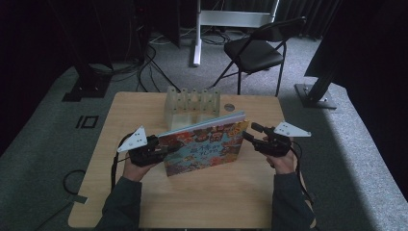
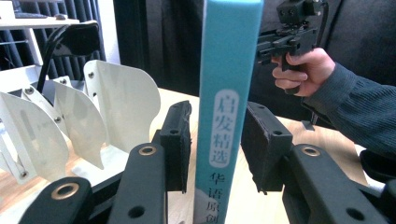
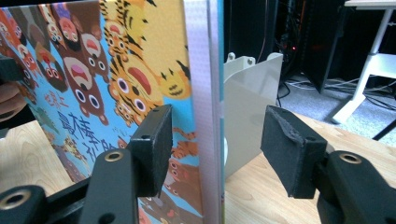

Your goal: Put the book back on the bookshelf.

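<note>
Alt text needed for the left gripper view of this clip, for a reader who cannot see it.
A teal book spine with white Chinese lettering stands upright between the left gripper's two black pads, which flank it closely. A white divider rack sits on the wooden table at left; beyond the book, a hand holds the right gripper.

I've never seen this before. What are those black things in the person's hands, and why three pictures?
There is no robot arm here: a person holds a hand-held gripper in each hand, each with two black padded fingers. One picture comes from a camera above the table. The other two come from cameras riding on the grippers, looking along their fingers. On the wooden table stand a white slotted rack and a colourful picture book, set upright. The left gripper has its fingers either side of the book's blue spine; whether they squeeze it is unclear. The right gripper straddles the opposite edge, open.
</note>
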